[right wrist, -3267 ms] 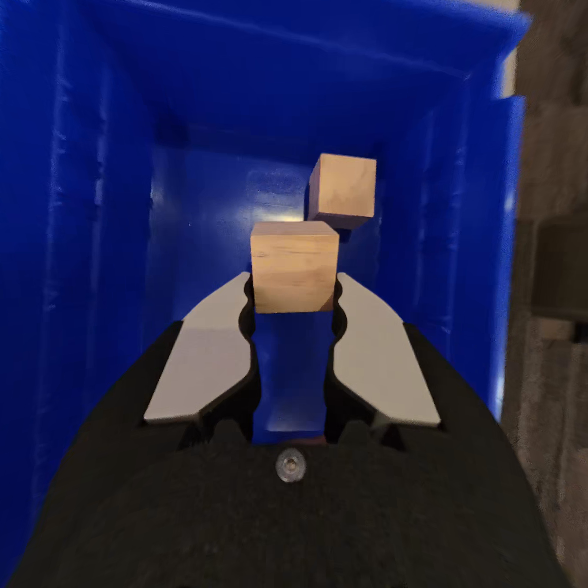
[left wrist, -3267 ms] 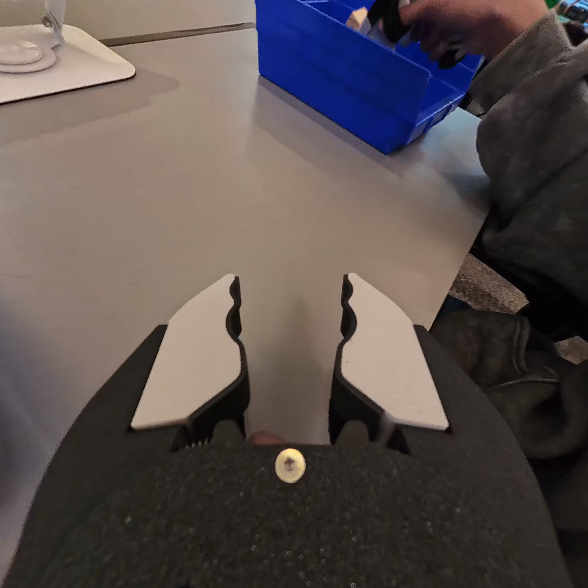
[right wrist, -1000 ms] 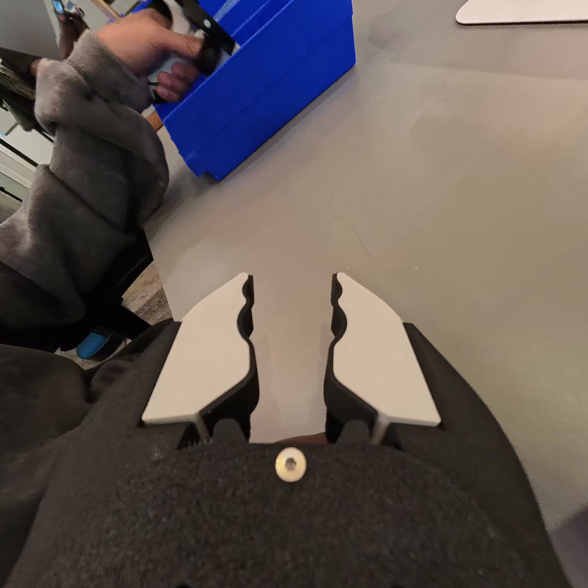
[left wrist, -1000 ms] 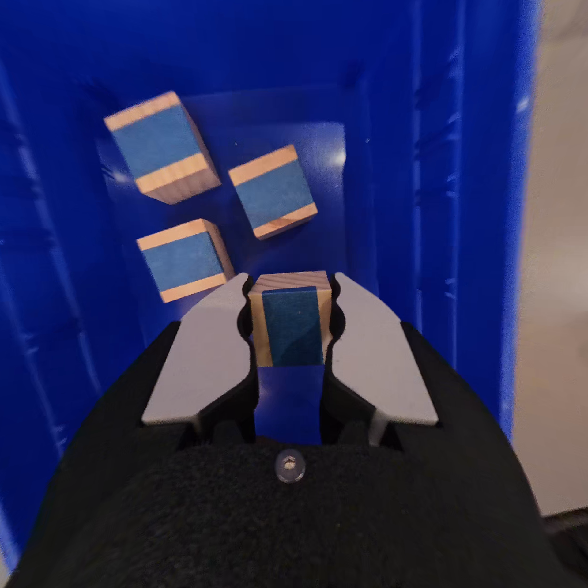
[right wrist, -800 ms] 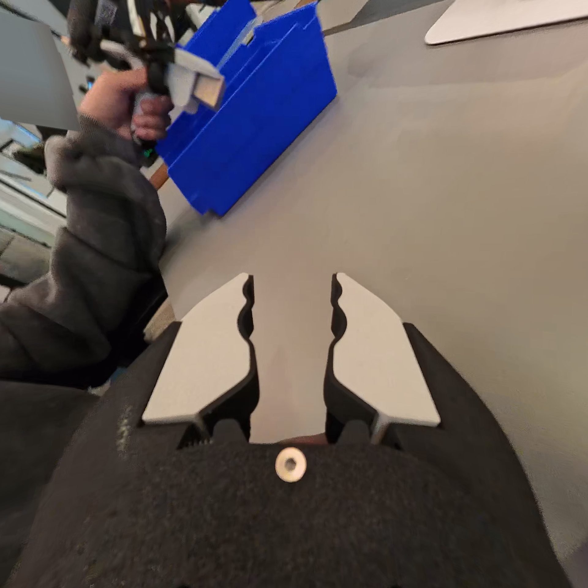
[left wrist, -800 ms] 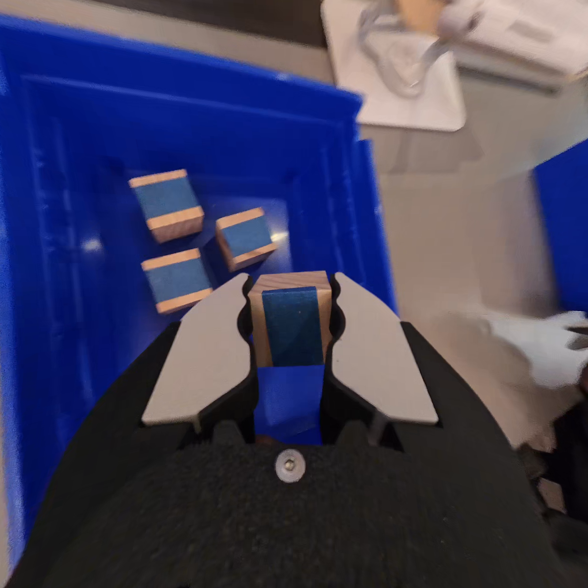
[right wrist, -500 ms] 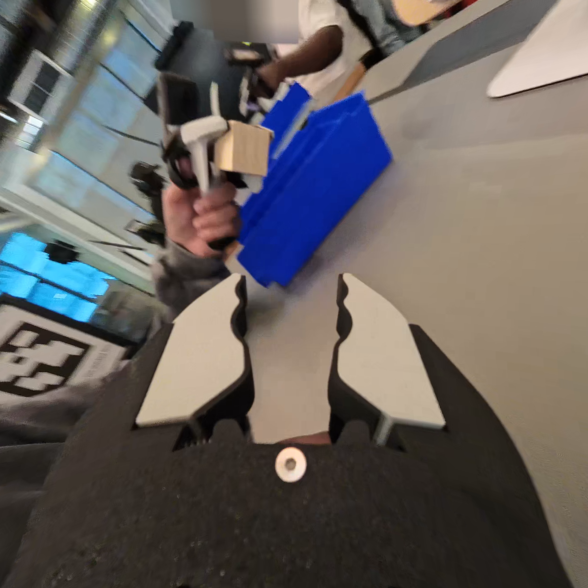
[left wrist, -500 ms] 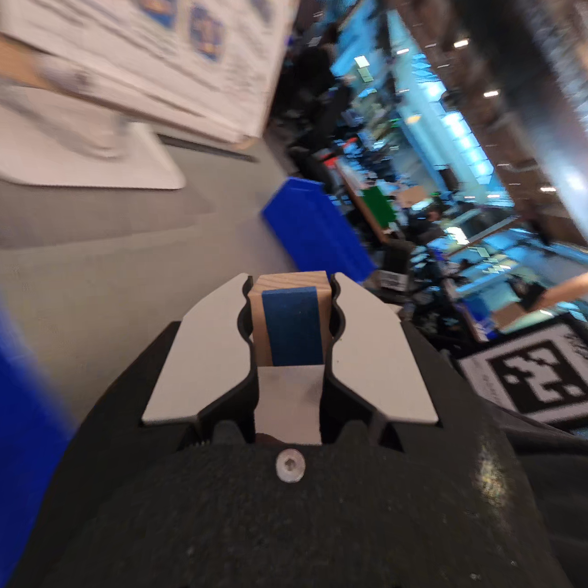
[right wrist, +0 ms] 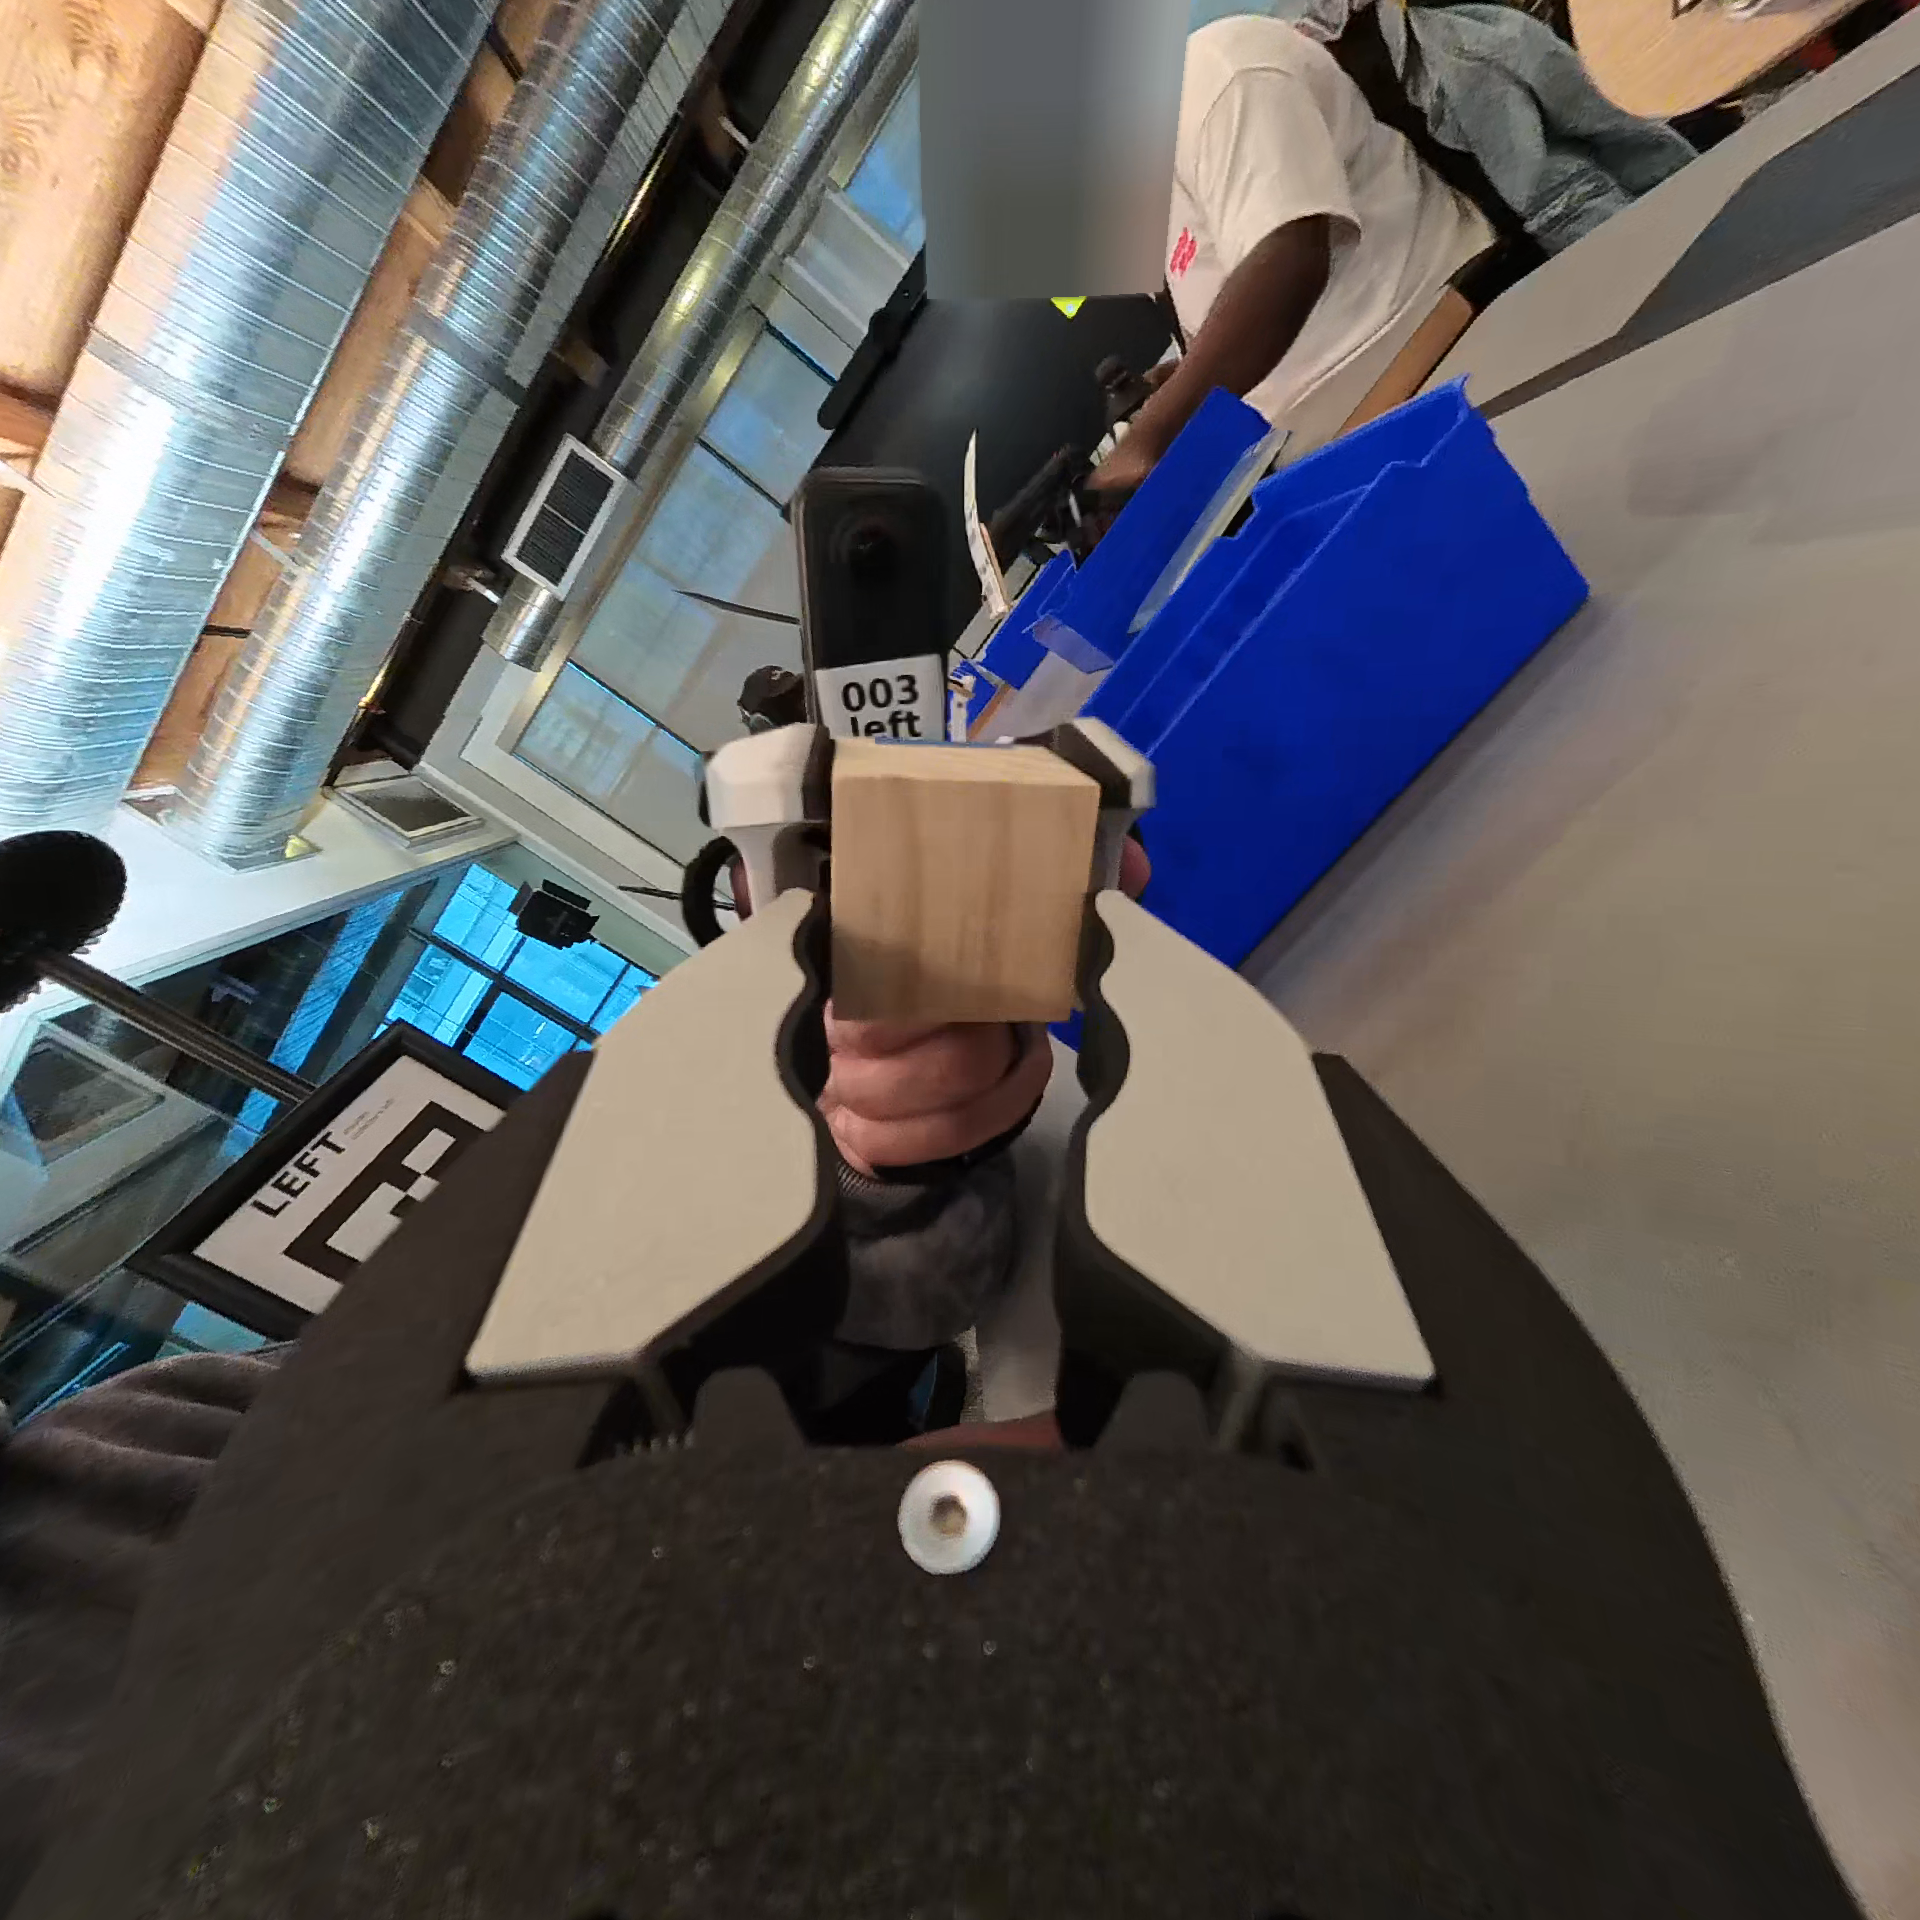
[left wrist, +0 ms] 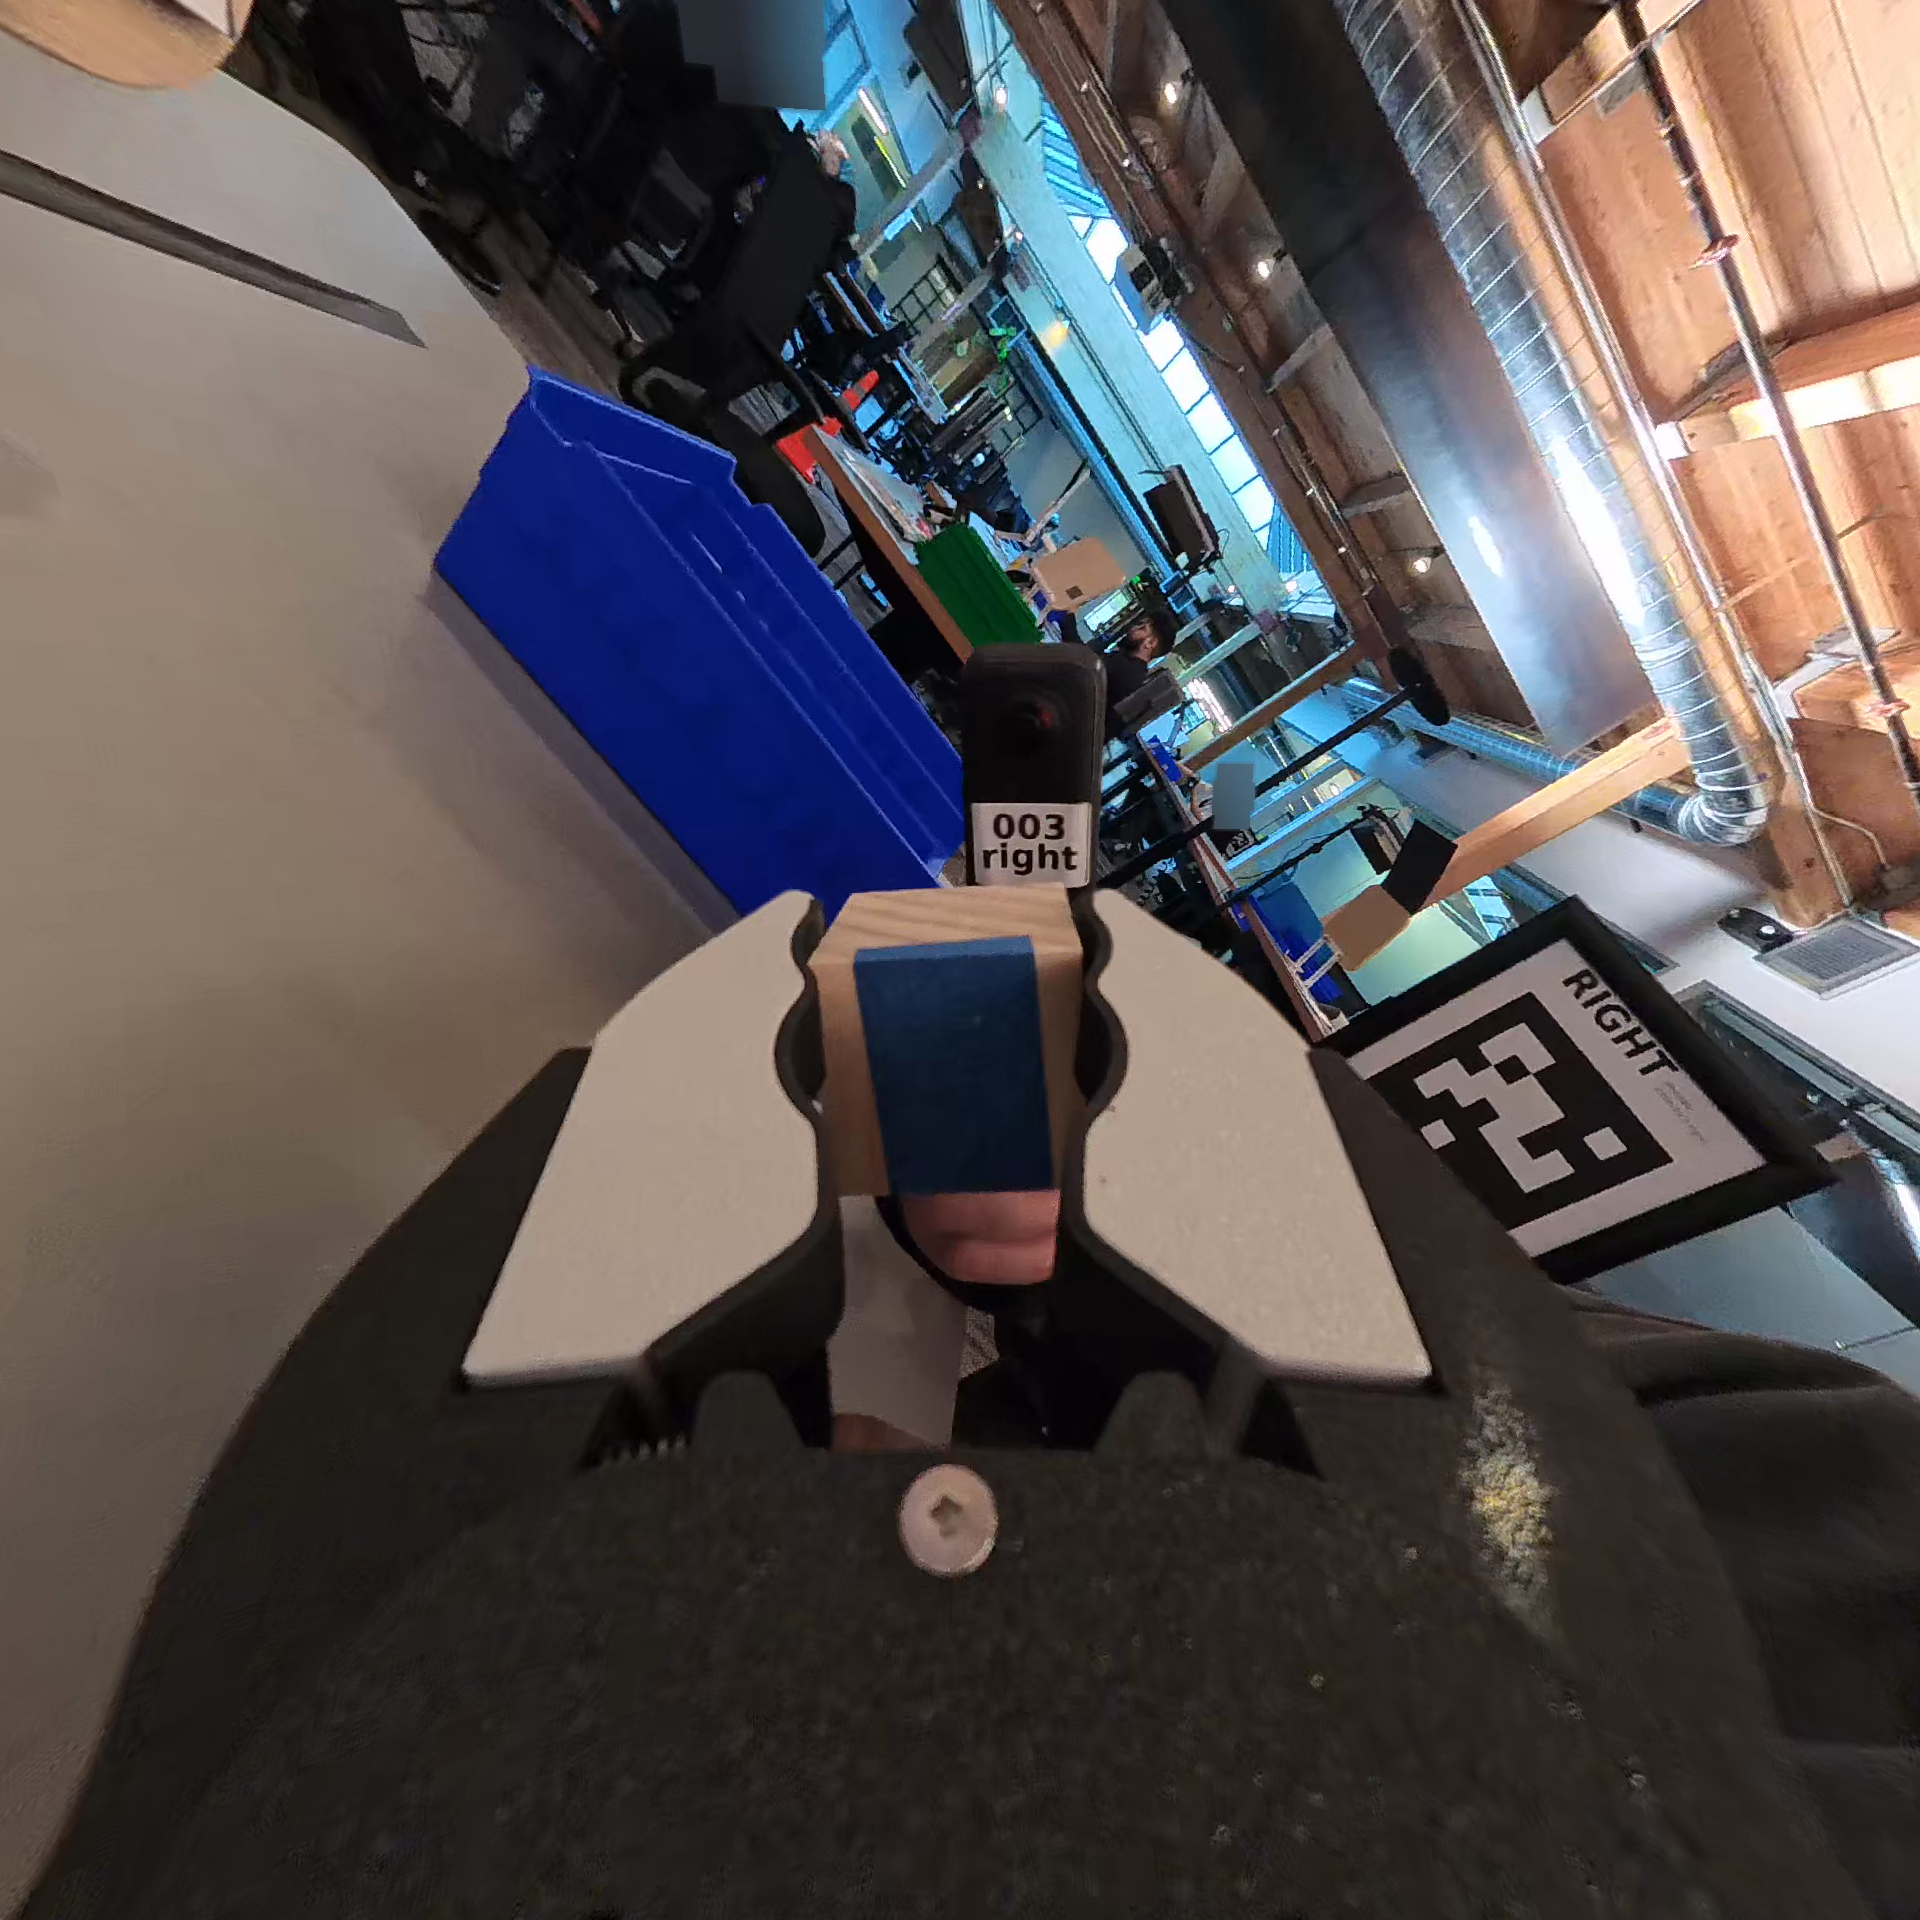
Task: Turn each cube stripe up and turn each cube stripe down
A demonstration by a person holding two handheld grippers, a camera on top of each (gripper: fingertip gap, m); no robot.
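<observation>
Wooden cube (left wrist: 948, 1049) between left jaws, labelled cameras

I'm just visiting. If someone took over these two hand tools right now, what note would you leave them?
Left gripper: shut on a wooden cube, held in the air, its blue stripe facing the left camera.
Right gripper: fingertips on either side of that cube; whether they grip it yet is unclear.
Blue bin: on the grey table, contents hidden.
Done: cube lifted out.
Left: probably finish the handover, then set the cube back turned. Other cubes cannot be checked from here.
</observation>
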